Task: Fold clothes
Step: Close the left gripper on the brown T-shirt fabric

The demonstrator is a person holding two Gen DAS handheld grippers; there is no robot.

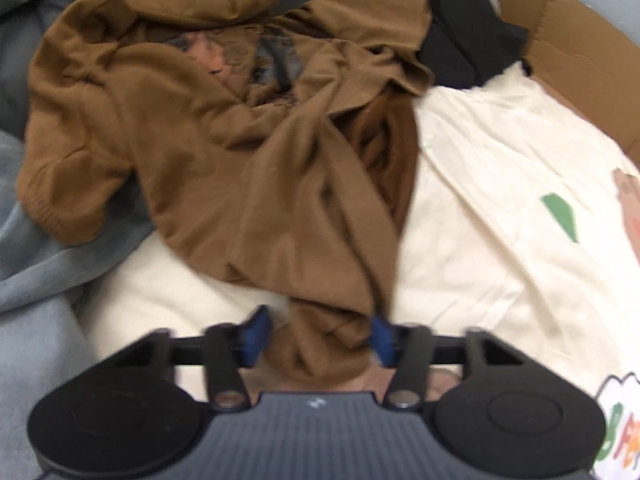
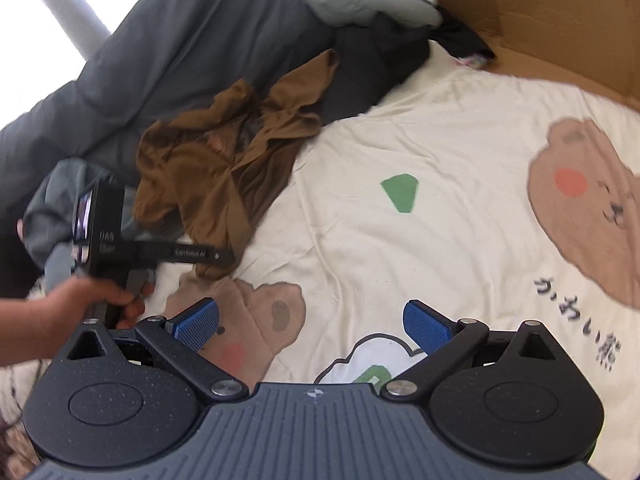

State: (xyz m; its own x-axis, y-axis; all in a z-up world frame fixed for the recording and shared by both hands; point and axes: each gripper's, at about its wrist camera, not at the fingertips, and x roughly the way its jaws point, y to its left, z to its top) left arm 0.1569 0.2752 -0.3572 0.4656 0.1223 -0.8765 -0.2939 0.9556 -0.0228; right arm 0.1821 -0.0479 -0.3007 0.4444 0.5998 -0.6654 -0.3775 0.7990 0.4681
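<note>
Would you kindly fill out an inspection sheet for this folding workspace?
Surface: cream bear-print sheet.
Job's things: crumpled brown garment, lying partly on the sheet.
Clutter: grey bedding, black clothing.
Grippers: left gripper has a fold of the brown garment between its pads; right gripper open above the sheet, holding nothing.
Cables: nothing seen.
Surroundings: cardboard box beyond the sheet; a person's hand holds the left gripper.

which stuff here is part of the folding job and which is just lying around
Part of the job:
- brown garment, crumpled
- left tongs, around its near edge
- right tongs, open over the sheet

Lying about:
- cream bear-print sheet
- grey duvet
- cardboard box
- black clothing
</note>
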